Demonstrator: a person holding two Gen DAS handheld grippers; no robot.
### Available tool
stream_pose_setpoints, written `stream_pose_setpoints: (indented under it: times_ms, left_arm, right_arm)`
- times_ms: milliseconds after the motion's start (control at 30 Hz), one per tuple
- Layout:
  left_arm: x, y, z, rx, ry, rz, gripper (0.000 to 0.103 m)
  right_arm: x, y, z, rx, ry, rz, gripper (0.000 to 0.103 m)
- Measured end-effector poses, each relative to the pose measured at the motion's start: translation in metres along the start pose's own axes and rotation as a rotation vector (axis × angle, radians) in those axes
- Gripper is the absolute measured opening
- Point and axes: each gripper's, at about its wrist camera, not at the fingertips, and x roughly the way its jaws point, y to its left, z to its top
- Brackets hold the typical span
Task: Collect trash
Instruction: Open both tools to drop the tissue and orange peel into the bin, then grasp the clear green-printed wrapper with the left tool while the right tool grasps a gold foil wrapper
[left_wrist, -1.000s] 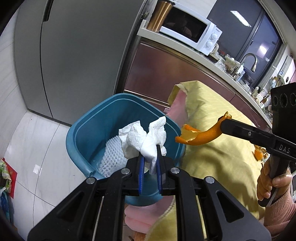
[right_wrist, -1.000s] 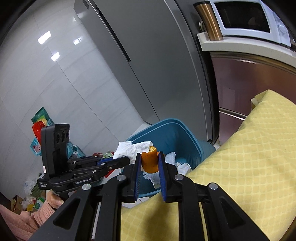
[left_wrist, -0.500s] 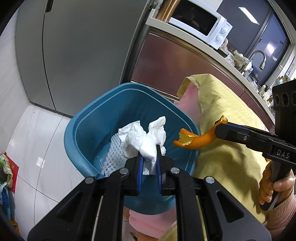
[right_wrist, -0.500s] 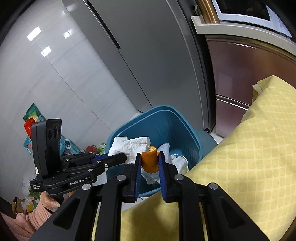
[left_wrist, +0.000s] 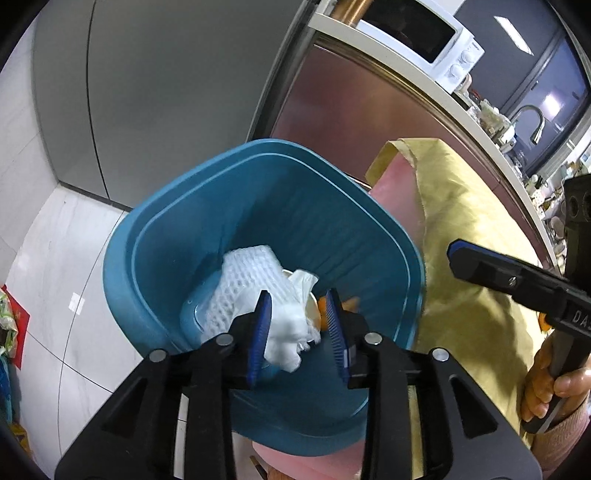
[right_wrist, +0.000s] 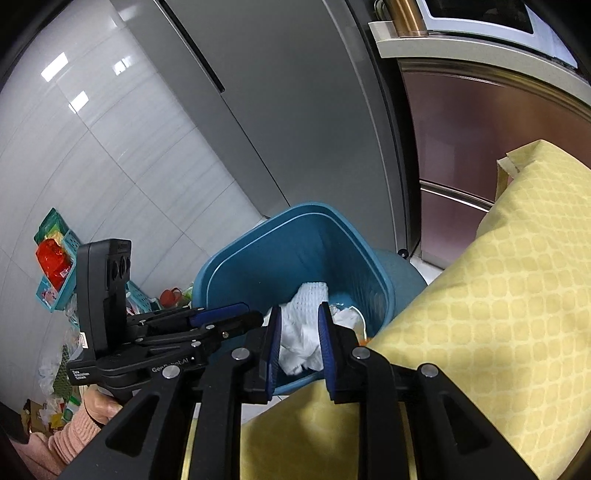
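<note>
A blue bin (left_wrist: 155, 236) stands on the floor beside the table. Inside it lie a white foam net (left_wrist: 243, 280), crumpled white tissue (left_wrist: 288, 332) and a piece of orange peel (left_wrist: 351, 304). My left gripper (left_wrist: 297, 299) hangs over the bin, its jaws opening; the tissue shows loose between them, down in the bin. My right gripper (right_wrist: 299, 310) is above the bin's (right_wrist: 236, 254) near rim, jaws opening with nothing in them; the tissue (right_wrist: 299, 343) lies below. Each gripper shows in the other's view: the right gripper (left_wrist: 458, 254) and the left gripper (right_wrist: 251, 314).
A yellow quilted cloth (right_wrist: 498, 277) covers the table right of the bin, over a pink layer (left_wrist: 391, 192). A grey fridge (left_wrist: 166, 92) and a steel cabinet (right_wrist: 461, 147) stand behind. Baskets and bags of clutter (right_wrist: 55, 258) sit on the floor at left.
Both grippers sank toward the bin and let go. The tissue has left the left jaws and the orange peel the right jaws; both now lie in the bin.
</note>
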Motion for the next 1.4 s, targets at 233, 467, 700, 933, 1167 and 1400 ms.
stream_pose_setpoints:
  times_ms: [233,467,700,933,1167,1400]
  left_arm:
    - [-0.015,-0.019,-0.002,0.039,-0.042,-0.006,0.031]
    - [-0.053,-0.071,-0.004,0.176,-0.137,-0.093,0.04]
    - [-0.064,-0.153,-0.021,0.351,-0.138,-0.257,0.045]
    - [-0.04,-0.231,-0.042,0.46,-0.057,-0.388,0.048]
    - [-0.028,-0.297,-0.076,0.56,0.025,-0.497,0.049]
    - [-0.02,-0.364,-0.124,0.683,0.155,-0.65,0.052]
  right_arm:
    - [-0.02,-0.004,-0.008,0.006,-0.032,0.022,0.021]
    - [-0.076,-0.01,-0.022,-0.01,-0.126,0.027,0.028]
    - [-0.143,-0.031,-0.049,0.017,-0.229,-0.027,0.031]
    - [-0.212,-0.066,-0.092,0.103,-0.315,-0.145,0.034]
    - [-0.277,-0.117,-0.152,0.269,-0.411,-0.295,0.036]
    - [-0.327,-0.163,-0.225,0.464,-0.467,-0.444,0.04]
